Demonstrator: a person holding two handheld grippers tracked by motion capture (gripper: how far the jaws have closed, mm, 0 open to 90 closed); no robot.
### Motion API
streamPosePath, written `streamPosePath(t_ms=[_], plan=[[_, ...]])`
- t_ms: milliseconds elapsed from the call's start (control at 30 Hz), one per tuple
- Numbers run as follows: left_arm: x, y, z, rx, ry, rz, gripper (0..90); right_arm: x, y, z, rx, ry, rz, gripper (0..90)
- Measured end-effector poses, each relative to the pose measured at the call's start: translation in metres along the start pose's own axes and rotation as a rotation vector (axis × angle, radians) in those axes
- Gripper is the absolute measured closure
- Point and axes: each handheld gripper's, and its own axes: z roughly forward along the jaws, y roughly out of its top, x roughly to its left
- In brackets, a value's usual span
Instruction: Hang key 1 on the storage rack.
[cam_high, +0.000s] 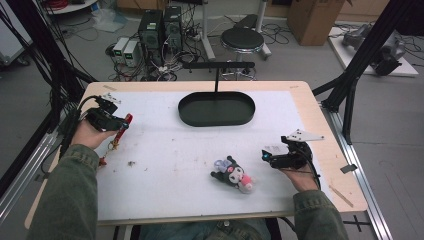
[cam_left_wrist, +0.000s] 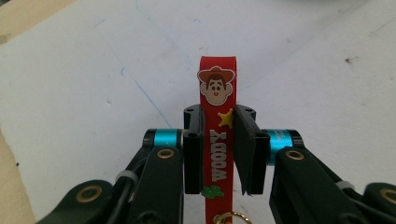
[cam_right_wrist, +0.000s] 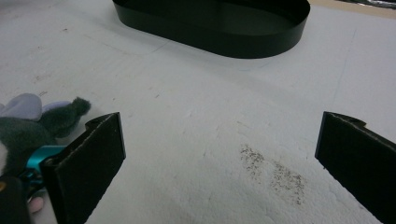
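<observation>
Two hand-held grippers: the left hand-held gripper (cam_left_wrist: 218, 154) is clamped on the red strap (cam_left_wrist: 217, 140), lifted off the bench (cam_high: 165, 150). Next, I judge, carry it rightward to the tray (cam_high: 216, 109); open bench between. Right hand-held gripper (cam_right_wrist: 219, 154), jaws apart, sits beside the plush (cam_high: 233, 175), near the bench's right edge.

A grey floor (cam_high: 310, 60) is filling the upper part of the frame. Computer towers (cam_high: 160, 27) are standing amid tangled cables at upper left, a round black stool (cam_high: 242, 40) is sitting at top centre, and a cardboard box (cam_high: 314, 17) is resting at upper right.
</observation>
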Motion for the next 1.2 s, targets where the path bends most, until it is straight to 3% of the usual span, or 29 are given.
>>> streamPosePath(t_ms=[267, 467, 600, 833, 1200], plan=[[-0.003, 0.016, -0.030, -0.017, 0.008, 0.032, 74.7, 0.000, 0.000, -0.001, -0.004, 0.005, 0.008, 0.5], [-0.006, 0.047, -0.075, -0.101, 0.038, 0.060, 74.8, 0.000, 0.000, 0.000, -0.005, 0.008, 0.001, 0.5], [-0.012, 0.068, -0.091, -0.125, 0.050, 0.087, 74.8, 0.000, 0.000, -0.001, -0.010, 0.006, 0.004, 0.5], [-0.023, 0.092, -0.098, -0.113, 0.057, 0.119, 74.9, -0.001, 0.000, -0.002, -0.010, 0.008, 0.004, 0.5], [-0.037, 0.116, -0.091, -0.107, 0.032, 0.136, 74.9, -0.001, 0.000, -0.001, -0.012, 0.010, 0.008, 0.5]])
